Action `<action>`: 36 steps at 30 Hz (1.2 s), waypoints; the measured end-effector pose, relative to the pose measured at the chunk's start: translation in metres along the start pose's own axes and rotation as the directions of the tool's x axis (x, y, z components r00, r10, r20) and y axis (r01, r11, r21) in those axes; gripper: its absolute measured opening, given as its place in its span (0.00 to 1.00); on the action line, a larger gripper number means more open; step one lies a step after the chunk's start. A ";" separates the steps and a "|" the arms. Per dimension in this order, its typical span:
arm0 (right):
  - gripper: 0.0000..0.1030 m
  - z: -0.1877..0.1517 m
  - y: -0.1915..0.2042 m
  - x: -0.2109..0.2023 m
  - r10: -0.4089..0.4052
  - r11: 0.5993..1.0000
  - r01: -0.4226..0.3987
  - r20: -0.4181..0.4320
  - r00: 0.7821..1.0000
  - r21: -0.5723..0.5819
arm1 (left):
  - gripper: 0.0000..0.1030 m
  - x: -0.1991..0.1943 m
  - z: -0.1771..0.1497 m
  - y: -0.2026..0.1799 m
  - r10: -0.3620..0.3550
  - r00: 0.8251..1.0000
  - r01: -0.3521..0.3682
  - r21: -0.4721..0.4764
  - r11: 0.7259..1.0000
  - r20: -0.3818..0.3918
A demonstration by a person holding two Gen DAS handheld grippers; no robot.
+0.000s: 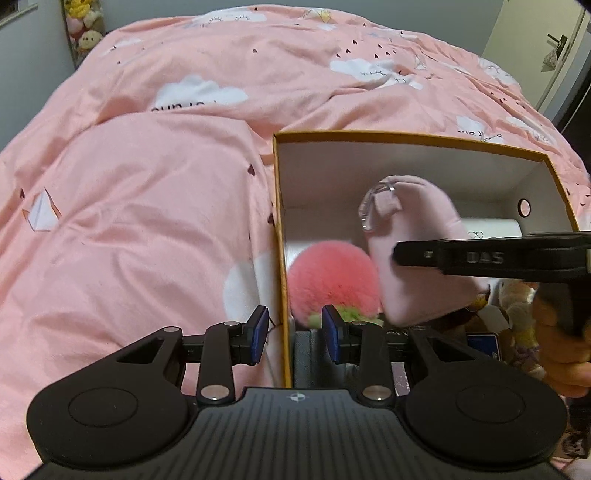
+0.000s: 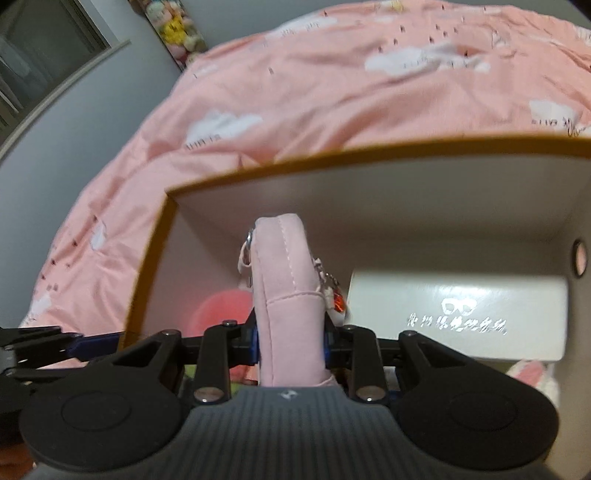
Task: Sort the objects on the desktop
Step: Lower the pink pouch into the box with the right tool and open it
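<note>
A soft pink zip pouch [image 2: 288,280] hangs over an open orange-rimmed box [image 2: 332,155] with my right gripper [image 2: 290,332] shut on its lower half. From the left wrist view the pouch [image 1: 417,236] sits inside the box opening [image 1: 406,138], with a right finger [image 1: 480,256] across it. My left gripper [image 1: 295,321] stands open, its blue pads on either side of the box's left wall without touching it. Inside the box lie a fluffy pink pompom with a green base [image 1: 332,277] and a white glasses case [image 2: 458,314].
The box rests on a bed under a pink cloud-print duvet [image 1: 147,221]. Small plush toys [image 1: 517,306] fill the box's near right corner. A person's hand [image 1: 561,354] holds the right gripper. Grey walls and a plush-toy strip [image 1: 85,29] stand beyond the bed.
</note>
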State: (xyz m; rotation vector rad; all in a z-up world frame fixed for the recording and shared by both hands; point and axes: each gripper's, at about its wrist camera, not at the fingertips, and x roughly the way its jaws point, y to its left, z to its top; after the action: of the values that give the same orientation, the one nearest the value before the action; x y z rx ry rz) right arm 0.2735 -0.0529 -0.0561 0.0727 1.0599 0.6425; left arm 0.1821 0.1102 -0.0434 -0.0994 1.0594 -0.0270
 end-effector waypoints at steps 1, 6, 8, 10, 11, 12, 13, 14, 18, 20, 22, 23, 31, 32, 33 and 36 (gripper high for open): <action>0.29 0.000 -0.002 0.004 0.016 1.000 -0.016 -0.007 1.000 0.017 | 0.35 0.001 -0.001 0.001 -0.006 1.000 0.006 -0.004 1.000 -0.003; 0.27 0.004 -0.016 0.022 0.166 0.973 -0.154 -0.059 0.984 0.170 | 0.35 0.002 -0.002 0.001 -0.036 0.999 0.036 -0.017 0.999 -0.009; 0.27 0.004 -0.016 0.027 0.129 0.979 -0.117 -0.064 0.990 0.168 | 0.35 0.001 -0.002 0.001 -0.040 0.999 0.040 -0.019 0.999 -0.007; 0.30 0.003 -0.019 0.029 0.107 0.981 -0.094 -0.074 0.992 0.169 | 0.35 0.001 -0.003 0.002 -0.043 0.999 0.042 -0.021 0.999 -0.005; 0.32 0.002 -0.020 0.028 0.096 0.982 -0.082 -0.078 0.992 0.170 | 0.35 0.001 -0.003 0.002 -0.044 0.999 0.043 -0.022 0.999 -0.006; 0.32 0.002 -0.020 0.027 0.086 0.984 -0.072 -0.080 0.993 0.164 | 0.35 0.001 -0.003 0.002 -0.044 0.999 0.044 -0.023 0.999 -0.007; 0.35 0.002 -0.018 0.024 0.069 0.988 -0.058 -0.078 0.995 0.140 | 0.35 0.002 -0.003 0.002 -0.043 0.999 0.043 -0.024 0.999 -0.007; 0.42 0.001 -0.016 0.021 0.055 0.992 -0.046 -0.077 0.996 0.117 | 0.35 0.002 -0.004 0.002 -0.043 0.999 0.043 -0.024 0.999 -0.007; 0.47 -0.003 -0.009 0.005 0.025 1.000 -0.024 -0.074 0.997 0.008 | 0.35 0.000 -0.004 0.001 -0.040 0.999 0.040 -0.023 0.999 -0.001; 0.56 -0.006 -0.006 -0.006 -0.025 0.998 0.022 -0.052 0.998 -0.051 | 0.35 -0.002 -0.004 0.002 -0.041 0.999 0.041 -0.028 0.999 0.003; 0.56 -0.010 -0.004 -0.017 -0.084 0.989 0.080 -0.023 0.996 -0.123 | 0.35 -0.002 -0.005 0.002 -0.043 0.999 0.043 -0.028 0.999 0.007; 0.56 -0.011 -0.004 -0.022 -0.097 0.985 0.095 -0.006 0.995 -0.143 | 0.35 -0.003 -0.005 0.002 -0.044 0.999 0.044 -0.024 0.999 0.007; 0.32 -0.007 -0.009 -0.017 -0.018 0.994 0.015 -0.023 1.000 -0.112 | 0.35 -0.004 -0.007 -0.003 -0.035 0.999 0.035 -0.019 0.999 0.012; 0.30 -0.008 -0.009 -0.014 -0.013 0.995 0.009 -0.038 0.999 -0.102 | 0.35 -0.004 -0.007 -0.003 -0.037 0.999 0.037 -0.024 0.999 0.013; 0.30 -0.008 -0.006 -0.009 -0.007 0.996 0.003 -0.049 0.999 -0.087 | 0.35 -0.004 -0.007 -0.003 -0.037 0.999 0.038 -0.029 0.999 0.013; 0.28 -0.010 -0.008 -0.007 0.009 0.999 -0.013 -0.065 0.998 -0.051 | 0.35 -0.004 -0.007 -0.002 -0.034 0.999 0.034 -0.033 0.999 0.014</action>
State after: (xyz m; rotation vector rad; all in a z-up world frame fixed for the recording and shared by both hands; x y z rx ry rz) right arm 0.2671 -0.0654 -0.0584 0.0132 1.1059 0.6853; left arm 0.1740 0.1075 -0.0433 -0.1474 1.0451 -0.0393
